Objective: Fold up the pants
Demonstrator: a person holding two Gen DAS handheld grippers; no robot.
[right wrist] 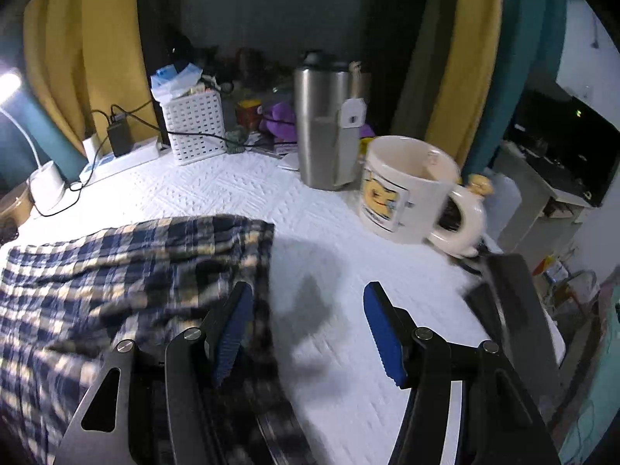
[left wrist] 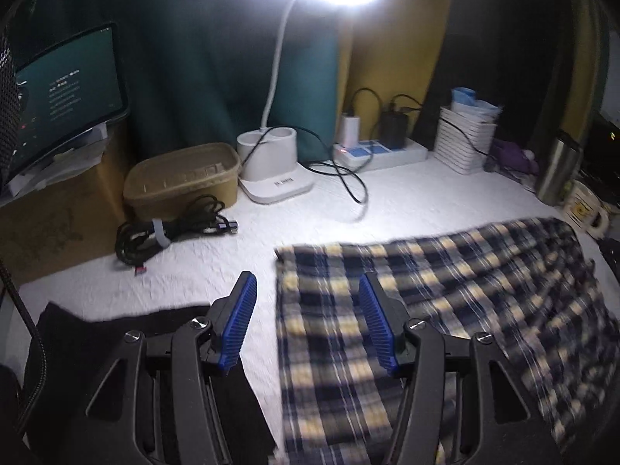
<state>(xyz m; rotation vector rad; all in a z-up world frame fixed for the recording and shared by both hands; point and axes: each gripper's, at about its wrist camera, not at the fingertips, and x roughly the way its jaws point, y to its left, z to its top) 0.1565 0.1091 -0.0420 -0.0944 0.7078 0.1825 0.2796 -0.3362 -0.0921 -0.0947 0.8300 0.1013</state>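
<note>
Plaid pants point(left wrist: 445, 310), checked in navy, cream and yellow, were laid flat across a white quilted cover point(left wrist: 217, 271), their folded edge running straight down the left wrist view and their far edge ending just short of a mug point(right wrist: 407, 190). The cloth was blurred in both views. The left gripper point(left wrist: 306, 321) was seen with its blue pads set wide apart, one over bare cover and the other over the pants' edge, nothing pinched between them. The right gripper point(right wrist: 306, 329) was likewise spread wide, its left pad above the pants and its right above the cover, nothing held. A tan tub point(left wrist: 182, 182) was shown lidded, contents hidden. A white slotted basket point(right wrist: 195, 131) was stuffed with blue and white packets. The mug, printed with a yellow cartoon face, appeared empty; a tagged steel tumbler point(right wrist: 325, 128) was capped. Small lettering on the lamp base point(left wrist: 275, 186) and text on a screen point(left wrist: 66, 93) could not be read.
</note>
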